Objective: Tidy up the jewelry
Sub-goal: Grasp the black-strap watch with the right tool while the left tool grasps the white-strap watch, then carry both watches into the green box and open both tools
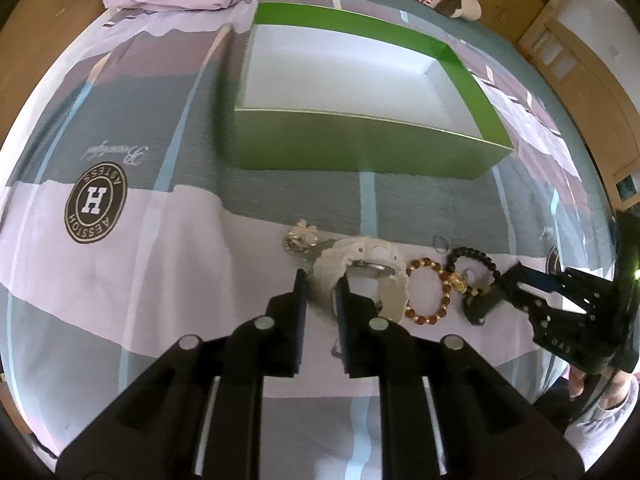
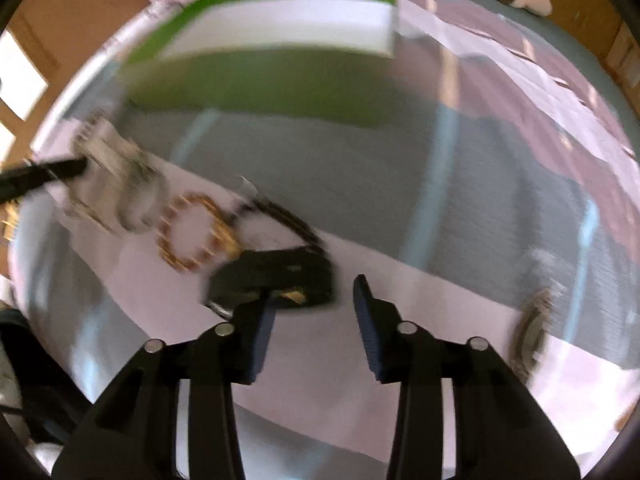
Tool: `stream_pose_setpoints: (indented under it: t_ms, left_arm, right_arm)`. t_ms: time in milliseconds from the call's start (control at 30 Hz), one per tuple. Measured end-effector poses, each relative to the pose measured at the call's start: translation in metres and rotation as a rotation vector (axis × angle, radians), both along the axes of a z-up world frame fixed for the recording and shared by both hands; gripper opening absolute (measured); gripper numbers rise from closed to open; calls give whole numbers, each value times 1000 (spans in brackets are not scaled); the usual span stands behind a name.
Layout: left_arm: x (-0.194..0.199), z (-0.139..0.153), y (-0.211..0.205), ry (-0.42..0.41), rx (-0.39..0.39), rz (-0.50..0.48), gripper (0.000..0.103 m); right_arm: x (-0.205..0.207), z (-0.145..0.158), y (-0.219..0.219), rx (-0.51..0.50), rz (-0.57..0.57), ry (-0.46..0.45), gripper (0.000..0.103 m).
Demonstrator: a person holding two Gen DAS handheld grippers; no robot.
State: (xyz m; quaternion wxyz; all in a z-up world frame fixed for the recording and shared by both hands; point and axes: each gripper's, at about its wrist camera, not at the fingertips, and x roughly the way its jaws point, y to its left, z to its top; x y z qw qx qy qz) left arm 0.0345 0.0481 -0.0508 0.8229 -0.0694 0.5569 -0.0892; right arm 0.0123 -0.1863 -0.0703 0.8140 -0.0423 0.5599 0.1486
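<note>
Now the left tongs [image 1: 321,280] sit narrowly open around the watch [image 1: 362,270] strap; the right tongs [image 2: 316,300] gape empty, seemingly beside a black piece [image 2: 276,276]. A thin grip may drop the watch before the box [image 1: 360,144].

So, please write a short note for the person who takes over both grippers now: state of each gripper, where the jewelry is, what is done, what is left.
Left gripper: open, fingers astride the white watch, not closed on it.
Right gripper: open, holding nothing, at the small black item.
Also on the bedsheet: brown bead bracelet, black bead bracelet, silver charm.
Done: nothing; the green box looks empty.
Left: move every piece into the box.
</note>
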Motion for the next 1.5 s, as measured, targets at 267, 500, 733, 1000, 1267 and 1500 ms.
stream_pose_setpoints:
  t_ms: [267,500,733,1000,1267,1500]
  left_arm:
    - [-2,-1,-2,-8,10,-1,14]
    - [-1,0,-5,-23,11,-6,14]
    - [-3,2,-9,-48,16,-7,14]
    - [-7,39,-3,-210,-37,24,14]
    - [26,86,4,-350,2,65,14]
    - [74,63,17,-325,23,135,14]
  right_arm:
    - [2,40,-16,166,-61,-104,3]
    - [13,24,-39,64,-155,-73,3]
    - [10,28,-30,4,-146,-137,3]
    - [9,66,-25,51,-134,-269,3]
    - [47,109,4,128,-114,-416,3]
    - [93,95,22,111,-161,-446,3]
